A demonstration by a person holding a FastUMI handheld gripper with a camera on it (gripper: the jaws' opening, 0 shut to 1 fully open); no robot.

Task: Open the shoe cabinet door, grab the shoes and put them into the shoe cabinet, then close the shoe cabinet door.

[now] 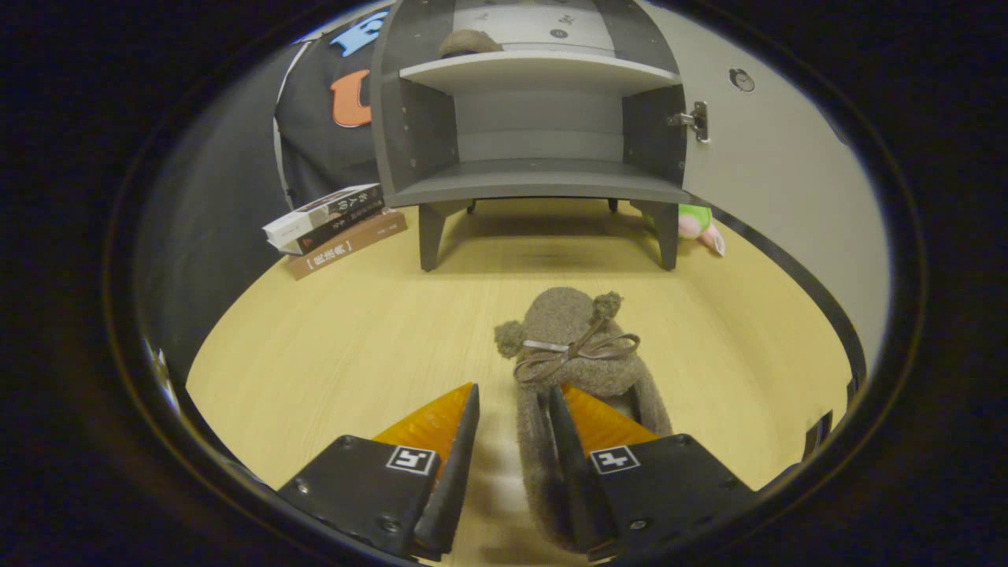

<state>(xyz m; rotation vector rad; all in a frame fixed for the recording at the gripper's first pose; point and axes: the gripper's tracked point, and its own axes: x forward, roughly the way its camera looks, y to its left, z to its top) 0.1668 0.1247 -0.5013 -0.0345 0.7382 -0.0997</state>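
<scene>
1. A pale wood-grain surface (339, 346) runs from beneath the tool out to the booth's dark cloth wall, lit evenly and warm.
2. Nearest, the tool (513, 405) is part open, its two fingers straddling the left side wall of a fuzzy brown slipper (579, 346): the right finger sits inside the slipper's opening, the left finger outside over bare wood. The gap looks wider than the wall, so I judge it not yet clamped; whether either finger touches the fabric I cannot tell.
3. The slipper lies with its heel toward the tool and its toe, bearing a ribbon bow and two pompoms, pointing far. Taking the thin side wall seems the sensible hold on so soft a thing.
4. Farther on stands the grey shoe cabinet (535, 181) on short legs, its door (780, 205) swung open to the right, hinge showing. The lower shelf is free; on the upper shelf rests a brown shape, probably the other slipper (470, 42).
5. Left of the cabinet lies a stack of books (335, 224); right, behind a leg, a green and pink plush toy (699, 224).
</scene>
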